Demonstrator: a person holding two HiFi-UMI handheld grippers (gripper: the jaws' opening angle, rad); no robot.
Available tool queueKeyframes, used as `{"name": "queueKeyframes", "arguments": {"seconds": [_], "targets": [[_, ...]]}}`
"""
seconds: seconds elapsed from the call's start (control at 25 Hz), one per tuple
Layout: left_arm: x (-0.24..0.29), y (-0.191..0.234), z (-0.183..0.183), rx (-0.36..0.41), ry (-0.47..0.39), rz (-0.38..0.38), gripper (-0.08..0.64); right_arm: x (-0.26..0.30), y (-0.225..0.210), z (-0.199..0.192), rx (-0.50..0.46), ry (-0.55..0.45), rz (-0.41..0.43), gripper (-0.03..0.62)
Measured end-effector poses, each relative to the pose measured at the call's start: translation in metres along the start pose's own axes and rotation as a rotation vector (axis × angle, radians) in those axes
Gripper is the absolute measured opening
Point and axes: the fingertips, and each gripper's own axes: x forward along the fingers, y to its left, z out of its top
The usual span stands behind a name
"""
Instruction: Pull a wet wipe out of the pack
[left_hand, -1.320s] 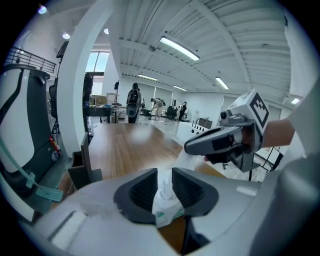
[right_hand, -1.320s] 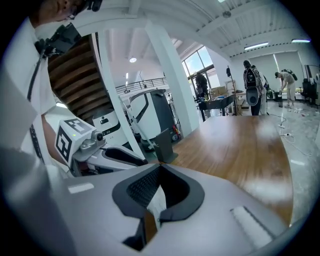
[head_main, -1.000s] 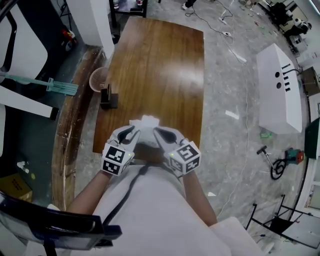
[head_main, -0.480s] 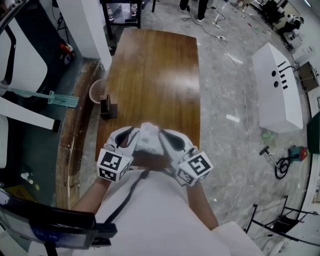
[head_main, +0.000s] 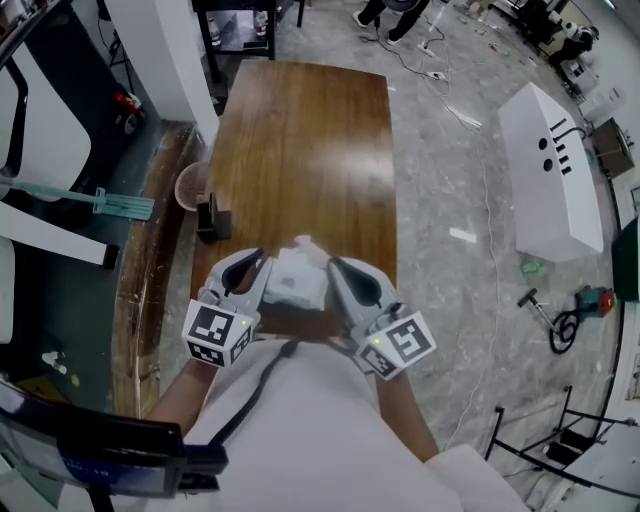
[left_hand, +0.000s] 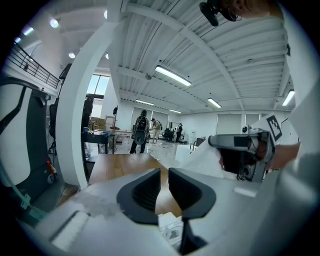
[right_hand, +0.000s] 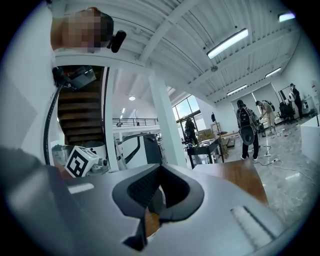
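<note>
Head view showed the wet wipe pack as a white bundle just below the frame's middle, over the near end of the wooden table, wedged between the two grippers with a white peak rising from its top. In the left gripper view a pale sheet, the wet wipe, ran up toward the right gripper at right of centre.

The right gripper's jaws were pressed together on a thin pale flap, by my reading the wipe's edge. The left gripper had its jaws drawn close, leaving only a narrow slit. Wood showed through the slit higher up and crinkled white printed film lay low in it, so I judged it pinched on the pack, though the hold looked shallow.

Several things could have gone wrong from there:
- With so little film in the left jaws, a firm pull might have dragged the whole pack along instead of freeing one sheet, or slipped it out altogether.
- The pack sat close to the table's near edge, so a dropped pack could have fallen toward the person's lap.
- A pinch on only a corner of damp tissue risked tearing it.
- A fast pull could have brought the following wipes out in a chain.

A small dark block stood at the table's left edge, well apart from all this.
</note>
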Motion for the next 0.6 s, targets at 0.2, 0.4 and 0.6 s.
{"name": "queueKeyframes", "arguments": {"seconds": [0.2, 0.4, 0.6], "targets": [[-0.003, 0.0037, 0.0031, 0.005, -0.005, 0.004, 0.052, -0.0036, -0.0021, 0.0074, -0.016, -0.015, -0.018, 0.011], [-0.0037, 0.0034, 0.005, 0.006, -0.01, 0.004, 0.052, -0.0077, -0.0062, 0.0092, -0.017, -0.016, -0.031, 0.01], [-0.0055, 0.0058, 0.002, 0.007, -0.007, 0.0, 0.049, -0.0061, -0.0038, 0.0075, -0.018, -0.02, -0.038, 0.01]]}}
